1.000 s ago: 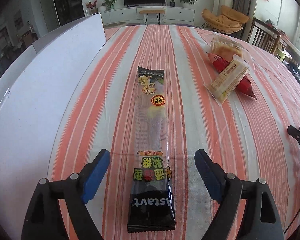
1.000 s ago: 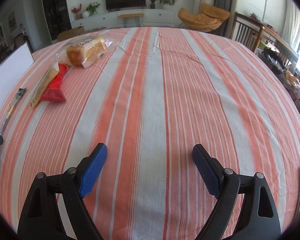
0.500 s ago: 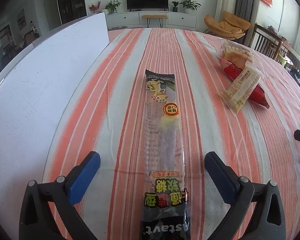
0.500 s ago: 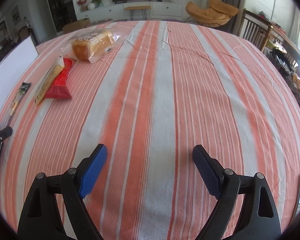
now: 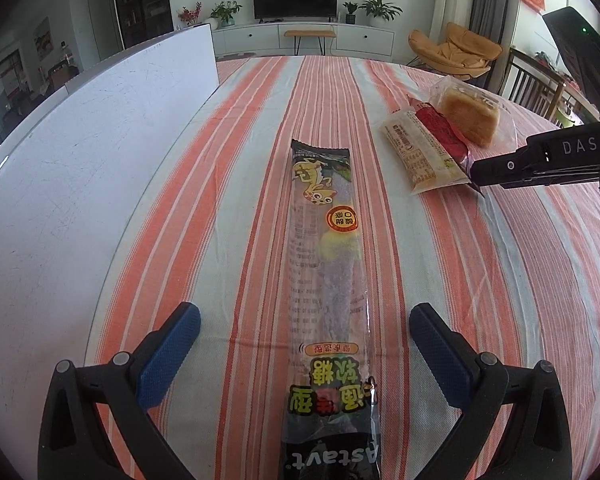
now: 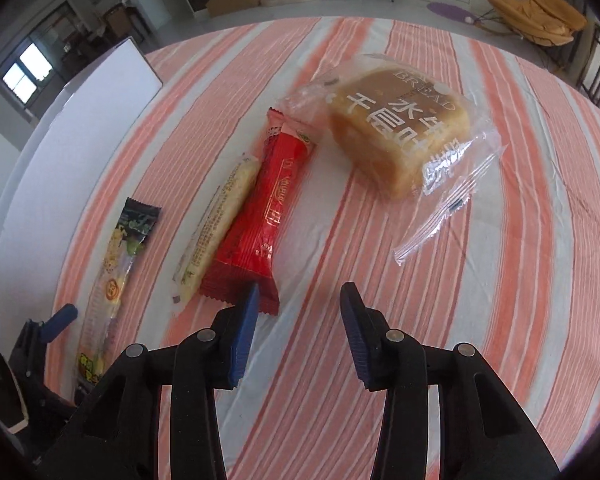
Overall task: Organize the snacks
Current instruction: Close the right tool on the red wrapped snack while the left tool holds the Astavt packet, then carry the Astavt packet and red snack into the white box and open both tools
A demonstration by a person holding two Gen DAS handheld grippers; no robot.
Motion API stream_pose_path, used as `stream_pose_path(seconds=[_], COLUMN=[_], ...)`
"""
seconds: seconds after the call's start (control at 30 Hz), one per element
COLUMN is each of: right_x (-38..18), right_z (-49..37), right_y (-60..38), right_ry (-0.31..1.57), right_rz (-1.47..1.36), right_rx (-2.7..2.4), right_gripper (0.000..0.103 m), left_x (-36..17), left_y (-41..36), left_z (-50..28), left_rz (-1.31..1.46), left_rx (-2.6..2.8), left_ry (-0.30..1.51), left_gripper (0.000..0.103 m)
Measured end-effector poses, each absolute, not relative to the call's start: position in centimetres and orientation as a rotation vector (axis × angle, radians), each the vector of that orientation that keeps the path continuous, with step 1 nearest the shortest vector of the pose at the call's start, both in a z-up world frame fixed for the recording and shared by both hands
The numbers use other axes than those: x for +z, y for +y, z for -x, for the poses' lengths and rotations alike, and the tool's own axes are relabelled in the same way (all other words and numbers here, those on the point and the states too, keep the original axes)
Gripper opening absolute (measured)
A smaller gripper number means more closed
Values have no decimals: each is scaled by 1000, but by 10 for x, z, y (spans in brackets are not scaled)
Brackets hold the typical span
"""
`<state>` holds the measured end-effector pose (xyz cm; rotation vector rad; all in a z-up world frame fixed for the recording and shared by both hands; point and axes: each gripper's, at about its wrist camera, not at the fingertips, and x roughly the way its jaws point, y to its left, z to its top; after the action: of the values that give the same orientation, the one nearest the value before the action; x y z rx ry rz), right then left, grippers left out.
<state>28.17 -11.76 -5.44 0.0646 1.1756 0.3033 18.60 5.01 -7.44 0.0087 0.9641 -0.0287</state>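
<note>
My left gripper is spread wide astride the candy strip, ready to pinch. My right gripper, half-spread, hovers at the red packet's near end; bread lies ahead.

Candy strip, wafer, red pack, bread: flat, side by side.

Glossy wrappers on matt woven cloth

The striped tablecloth looks woven and matt; on it the long candy pack and bread bag are shiny clear plastic film, the red packet glossy foil-like, and beside the candy pack the white board smooth and matt.
</note>
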Motion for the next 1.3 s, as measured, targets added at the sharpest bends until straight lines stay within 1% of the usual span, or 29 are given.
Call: stream_pose_path(seconds=[0.1, 0.23, 0.3, 0.43, 0.5, 0.53, 0.57, 0.67, 0.83, 1.0, 1.1, 1.17, 1.27, 1.3], right_x=[-48, -37, -40, -52, -58, -58, -58, -49, -34, -55, -51, -44, -39, -41], right_z=[-278, -287, -301, -327, -332, -331, -329, -308, -231, -153, -134, -135, -150, -155], right_y=[-105, -115, -112, -106, -104, -103, -103, -109, -146, -203, -227, -234, -225, -219], right_ry=[1166, 1159, 1178, 1205, 1208, 1197, 1202, 1213, 1233, 1347, 1367, 1344, 1352, 1372], right_rz=[-23, -139, -145, -157, -154, -134, -125, -105, -38, -70, -159, -172, -100, -74], right_rx=[270, 228, 200, 155, 149, 148, 163, 201, 239, 188, 179, 174, 162, 169], right_gripper=[51, 51, 51, 47, 35, 25, 20, 14, 14, 15, 23, 33, 39, 40], left_x=[-76, -76, -76, -76, -75, -75, -75, -75, -75, -75, -73, -67, -62, -63], left_y=[46, 46, 46, 46, 45, 46, 46, 45, 45, 45, 45, 49, 58, 59], left_z=[-187, -187, -187, -187, -189, -190, -190, -191, -191, -190, -195, -199, -207, -209], left_rz=[-9, -9, -9, -9, -8, -8, -7, -8, -8, -14, -60, -62, -35, -22], left_rx=[-28, -28, -28, -28, -28, -29, -29, -29, -29, -47, -130, -162, -142, -137], left_ry=[964, 964, 964, 963, 964, 964, 964, 964, 963, 966, 1056, 1108, 1148, 1168], left_gripper=[103, 103, 103, 103, 103, 103, 103, 103, 103, 103, 102, 97, 95, 92])
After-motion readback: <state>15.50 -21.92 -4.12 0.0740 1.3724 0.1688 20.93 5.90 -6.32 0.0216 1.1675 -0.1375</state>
